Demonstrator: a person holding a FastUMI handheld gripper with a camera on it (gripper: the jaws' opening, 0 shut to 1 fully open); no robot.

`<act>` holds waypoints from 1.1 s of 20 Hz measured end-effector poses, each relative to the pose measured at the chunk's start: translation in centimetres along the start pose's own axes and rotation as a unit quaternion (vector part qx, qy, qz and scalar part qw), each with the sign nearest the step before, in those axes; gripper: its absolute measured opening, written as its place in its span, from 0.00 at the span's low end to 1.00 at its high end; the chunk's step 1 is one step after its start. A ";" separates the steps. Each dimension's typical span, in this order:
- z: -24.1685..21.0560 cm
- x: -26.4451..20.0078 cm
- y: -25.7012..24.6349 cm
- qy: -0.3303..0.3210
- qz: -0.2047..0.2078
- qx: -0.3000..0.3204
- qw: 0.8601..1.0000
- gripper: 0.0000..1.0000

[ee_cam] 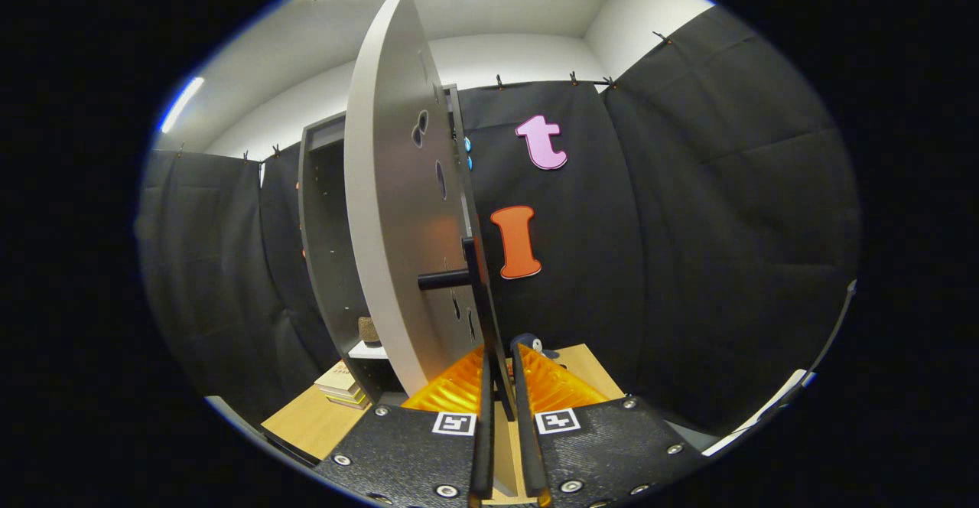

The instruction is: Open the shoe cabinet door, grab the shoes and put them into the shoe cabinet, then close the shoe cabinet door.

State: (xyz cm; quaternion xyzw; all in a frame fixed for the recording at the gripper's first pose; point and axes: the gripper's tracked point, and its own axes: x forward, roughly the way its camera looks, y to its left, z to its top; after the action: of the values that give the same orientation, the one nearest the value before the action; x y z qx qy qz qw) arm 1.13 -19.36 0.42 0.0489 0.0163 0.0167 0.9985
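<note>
We see books (342,385) on the table (306,420) beside the open cabinet (325,255), a shoe (370,330) on its shelf. Our gripper (501,370) is closed narrowly on the door (390,210) handle (478,294).

Cabinet door: pale grey flat wooden cabinet door (390,210) — plain, with a few dark oval holes.
Handle: matte black slim bar handle (478,294) with a black peg.
Cabinet body: dark grey boxy shoe cabinet (325,248) — near-black inside, white shelf.
Desk: light honey-toned wooden desk (306,420), faint grain.
Books: small stack of cream and yellowish books (340,385).
Gripper: gripper (501,385) housing black and speckled, bearing two white squares with black block markings — fingers nearly closed around the handle's lower end.
</note>
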 end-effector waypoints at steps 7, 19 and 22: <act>0.5 -0.8 -0.7 0.001 0.010 -0.007 1.000 0.14; 1.1 -5.0 -0.7 -0.005 -0.026 -0.022 0.999 0.14; 1.1 -5.9 0.3 -0.006 -0.033 -0.029 0.999 0.14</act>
State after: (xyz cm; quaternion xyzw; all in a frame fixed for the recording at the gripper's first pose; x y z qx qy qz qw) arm -4.73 -19.41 1.74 0.0195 0.0116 -0.0159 0.9996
